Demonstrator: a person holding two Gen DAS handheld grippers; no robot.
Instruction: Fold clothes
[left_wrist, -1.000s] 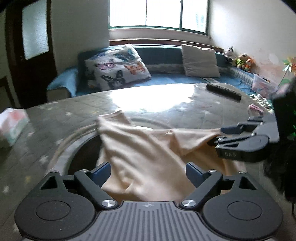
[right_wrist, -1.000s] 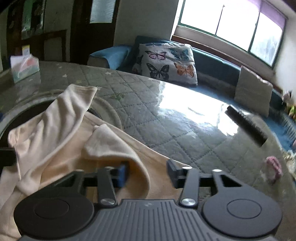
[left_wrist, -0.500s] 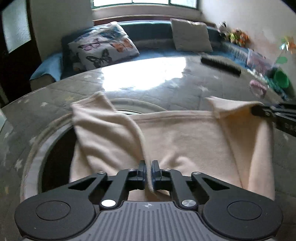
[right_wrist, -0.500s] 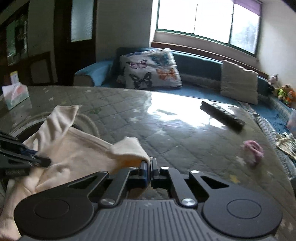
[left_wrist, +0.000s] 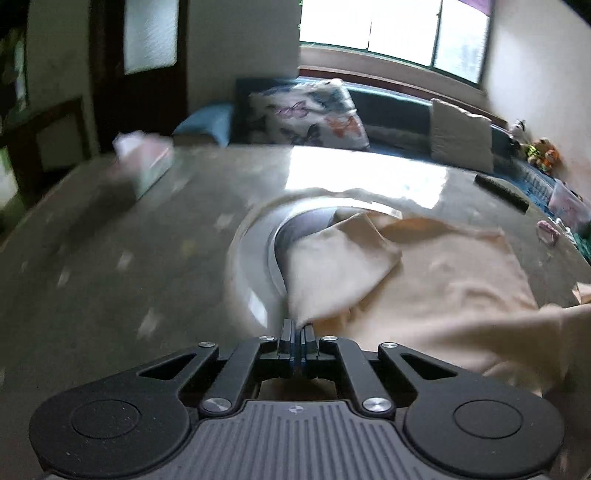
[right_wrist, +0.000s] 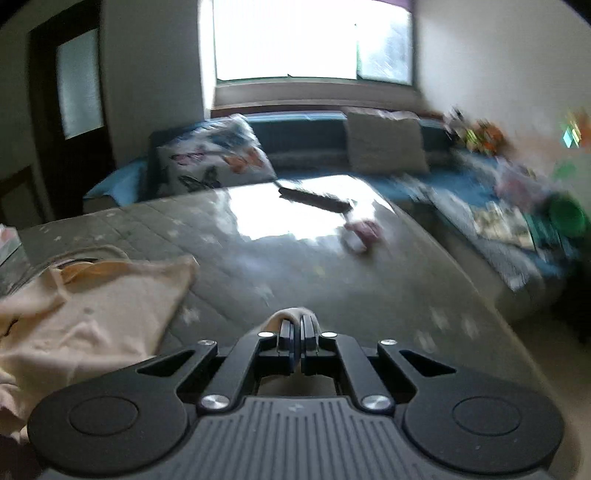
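Observation:
A cream garment (left_wrist: 436, 280) lies spread on the grey quilted table (left_wrist: 110, 258), partly over a round inset ring (left_wrist: 255, 266). My left gripper (left_wrist: 296, 334) is shut on a corner of the garment at its near left edge. In the right wrist view the garment (right_wrist: 92, 306) lies to the left, and my right gripper (right_wrist: 295, 332) is shut on a small fold of its cloth (right_wrist: 291, 314) held over the table. Both views are blurred by motion.
A tissue box (left_wrist: 144, 162) stands at the table's far left. A black remote (right_wrist: 314, 199) and a pink item (right_wrist: 362, 232) lie at the far right. A blue sofa with a butterfly cushion (left_wrist: 306, 114) is behind the table.
Both grippers stay shut on the garment and have pulled apart, left to the left and right to the right. The cloth now lies spread flatter between them.

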